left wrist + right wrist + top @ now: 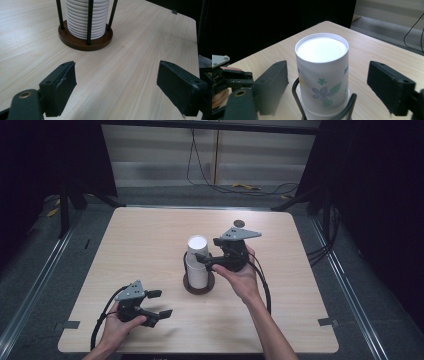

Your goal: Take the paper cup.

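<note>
High view: right claw (206,251) sits at the upright cup stack (197,261) mid-surface; left claw (160,303) is well apart, jaws spread. Right gripper view: top cup (322,72) between spread jaws, probably untouched.

High view overhead, facing forward; tool cameras close, both sharing cup stack (198,262)

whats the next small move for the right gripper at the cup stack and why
Probably close the right gripper on the top paper cup. Its jaws stand open on either side of that upside-down cup, apart from its wall, at the top of the stack in the wire cup holder, so a squeeze seems all that remains before lifting.
</note>
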